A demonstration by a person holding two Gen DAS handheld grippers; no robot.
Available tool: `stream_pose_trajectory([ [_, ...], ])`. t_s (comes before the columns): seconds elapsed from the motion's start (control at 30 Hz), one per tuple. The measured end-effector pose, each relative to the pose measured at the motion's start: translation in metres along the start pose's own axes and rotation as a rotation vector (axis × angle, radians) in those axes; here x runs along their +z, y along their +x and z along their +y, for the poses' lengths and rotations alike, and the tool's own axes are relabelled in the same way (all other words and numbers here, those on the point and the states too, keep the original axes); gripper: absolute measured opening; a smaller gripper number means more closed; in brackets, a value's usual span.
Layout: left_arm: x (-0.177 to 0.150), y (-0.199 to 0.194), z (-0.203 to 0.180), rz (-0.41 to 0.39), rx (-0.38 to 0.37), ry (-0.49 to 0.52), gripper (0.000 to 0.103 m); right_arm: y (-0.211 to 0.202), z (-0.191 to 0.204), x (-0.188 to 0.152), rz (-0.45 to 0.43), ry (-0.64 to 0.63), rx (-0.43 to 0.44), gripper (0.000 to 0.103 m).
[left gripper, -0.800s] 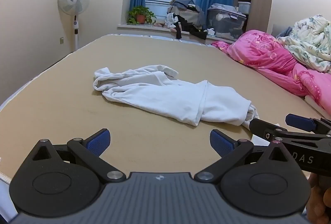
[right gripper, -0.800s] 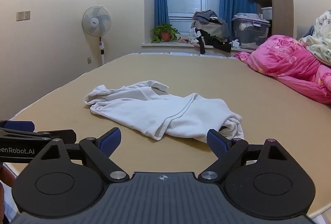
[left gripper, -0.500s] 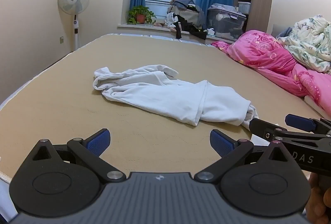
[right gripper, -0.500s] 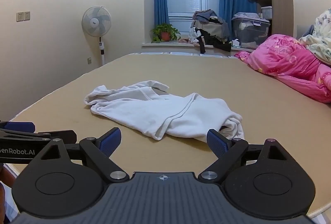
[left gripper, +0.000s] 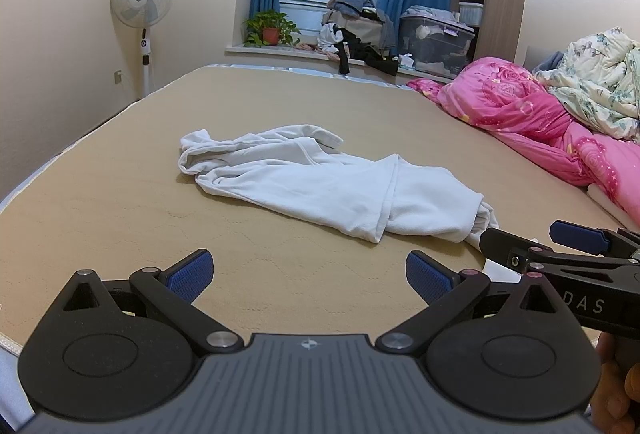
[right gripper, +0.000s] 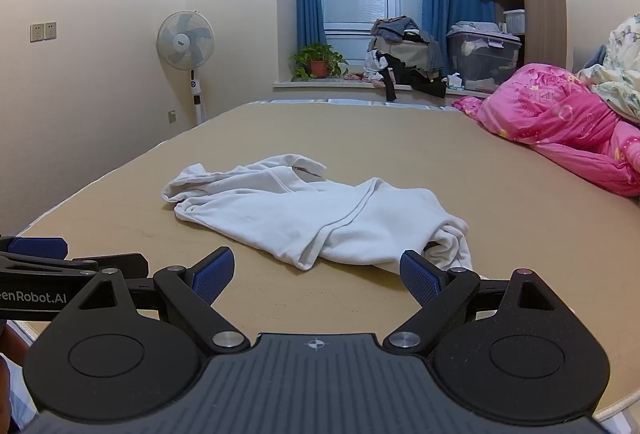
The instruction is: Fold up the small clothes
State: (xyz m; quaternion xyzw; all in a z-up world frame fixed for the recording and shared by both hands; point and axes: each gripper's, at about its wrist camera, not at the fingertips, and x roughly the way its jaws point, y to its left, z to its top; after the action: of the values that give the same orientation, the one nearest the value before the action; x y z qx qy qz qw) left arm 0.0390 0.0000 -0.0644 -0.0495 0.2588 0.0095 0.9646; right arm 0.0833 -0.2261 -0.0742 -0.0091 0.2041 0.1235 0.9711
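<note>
A crumpled white garment (left gripper: pixel 320 181) lies on the tan mattress (left gripper: pixel 120 201); it also shows in the right wrist view (right gripper: pixel 312 213). My left gripper (left gripper: pixel 306 274) is open and empty, low over the near edge, short of the garment. My right gripper (right gripper: pixel 316 276) is open and empty, just short of the garment's near right end. The right gripper shows at the right edge of the left wrist view (left gripper: pixel 536 242), its blue-padded jaws apart. The left gripper shows at the left edge of the right wrist view (right gripper: pixel 64 258).
A pink quilt (left gripper: pixel 532 121) and a floral quilt (left gripper: pixel 600 89) lie piled on the right of the bed. A standing fan (left gripper: pixel 143 1) is by the left wall. A potted plant (left gripper: pixel 271 29), heaped clothes (left gripper: pixel 356 29) and a storage bin (left gripper: pixel 436 45) line the windowsill.
</note>
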Motion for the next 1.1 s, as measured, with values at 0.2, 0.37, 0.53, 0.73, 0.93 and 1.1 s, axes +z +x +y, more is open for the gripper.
stream_pose_trajectory([
  [0.2, 0.000, 0.000, 0.000, 0.000, 0.000, 0.000, 0.103, 0.001, 0.000, 0.000, 0.000, 0.001, 0.000, 0.091],
  [0.37, 0.000, 0.000, 0.000, 0.000, 0.000, 0.000, 0.103, 0.001, 0.000, 0.000, 0.001, 0.002, 0.001, 0.091],
  [0.53, 0.000, 0.000, 0.000, 0.001, 0.000, 0.000, 0.103, 0.001, 0.001, 0.000, 0.001, 0.003, 0.001, 0.091],
  [0.73, 0.000, -0.001, 0.000, 0.001, 0.000, 0.001, 0.103, 0.000, 0.001, 0.000, 0.001, 0.003, 0.001, 0.091],
  [0.93, 0.001, 0.000, 0.000, -0.003, 0.000, 0.003, 0.103, -0.004, 0.000, 0.008, 0.001, 0.004, 0.001, 0.091],
  [1.1, 0.000, -0.001, 0.002, -0.023, 0.016, 0.007, 0.102, 0.001, -0.001, 0.003, -0.018, 0.012, -0.005, 0.090],
])
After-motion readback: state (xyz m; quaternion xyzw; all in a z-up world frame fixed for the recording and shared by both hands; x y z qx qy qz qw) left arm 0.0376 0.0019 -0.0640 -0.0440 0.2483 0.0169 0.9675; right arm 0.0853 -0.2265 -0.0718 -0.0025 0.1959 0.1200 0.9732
